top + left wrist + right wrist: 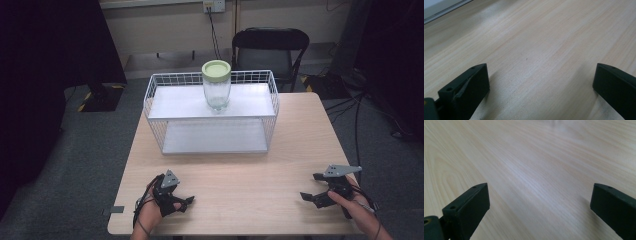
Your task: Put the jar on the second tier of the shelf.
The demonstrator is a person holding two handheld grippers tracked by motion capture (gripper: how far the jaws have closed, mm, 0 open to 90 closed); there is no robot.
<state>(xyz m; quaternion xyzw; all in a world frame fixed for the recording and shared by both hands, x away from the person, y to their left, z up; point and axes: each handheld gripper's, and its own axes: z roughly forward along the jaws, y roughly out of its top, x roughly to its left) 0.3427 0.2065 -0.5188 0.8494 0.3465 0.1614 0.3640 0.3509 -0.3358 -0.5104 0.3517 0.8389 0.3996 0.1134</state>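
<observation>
Both tongs, left (187,201) and right (311,187), released near table (240,180) edge, jar (216,85) upright, seemingly lidded, atop rack (165,107)

Chair (270,50) — lower half behind wire rack (165,87)

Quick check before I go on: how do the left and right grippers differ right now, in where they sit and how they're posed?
The left gripper rests near the table's front-left corner; the right gripper sits at the front right, nearer the side edge. The left gripper's jaws point right, the right gripper's point left, so they face each other. The left gripper's grey plate tilts up steeply; the right gripper's lies flatter. Shared: both are open, hold nothing, and are far from the jar on the wire rack.
</observation>
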